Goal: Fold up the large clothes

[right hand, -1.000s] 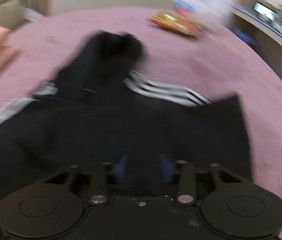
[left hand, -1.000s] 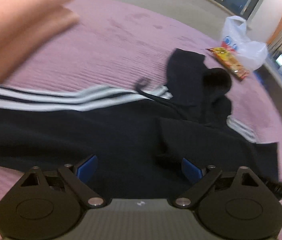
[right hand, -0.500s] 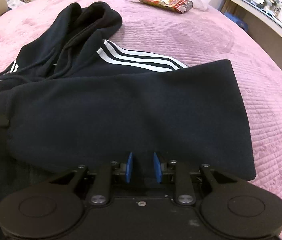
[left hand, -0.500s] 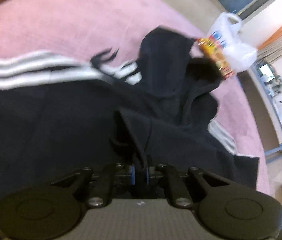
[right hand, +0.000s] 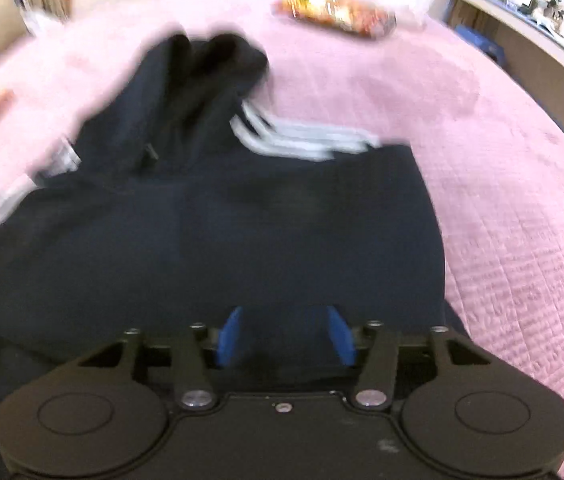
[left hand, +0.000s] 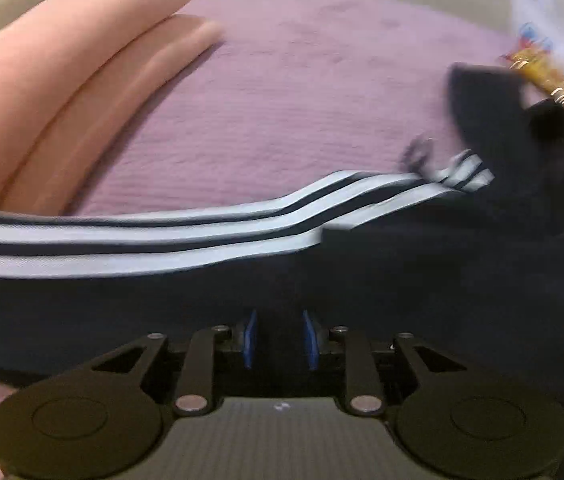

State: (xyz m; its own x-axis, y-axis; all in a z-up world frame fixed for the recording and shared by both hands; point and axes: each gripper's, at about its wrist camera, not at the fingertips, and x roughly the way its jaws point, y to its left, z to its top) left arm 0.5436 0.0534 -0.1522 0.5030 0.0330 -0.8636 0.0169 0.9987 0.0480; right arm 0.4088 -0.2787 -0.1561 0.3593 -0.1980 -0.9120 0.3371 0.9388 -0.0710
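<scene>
A black hoodie [left hand: 421, 280] with white sleeve stripes [left hand: 186, 236] lies on a purple bedspread [left hand: 301, 92]. In the right wrist view the hoodie [right hand: 222, 232] lies partly folded, its hood [right hand: 210, 68] at the far end. My left gripper [left hand: 278, 338] is over the black cloth with a narrow gap between its blue pads. My right gripper [right hand: 285, 338] is open over the near edge of the folded cloth. Both views are blurred.
A pink pillow [left hand: 62, 84] lies at the far left of the bed. A snack packet [right hand: 333, 16] and a white plastic bag [left hand: 549, 40] lie beyond the hood. A desk [right hand: 529, 52] stands to the right of the bed.
My left gripper let go of the fold of cloth it pinched and swung left toward the striped sleeve. My right gripper's pads opened wider and the view shifted.
</scene>
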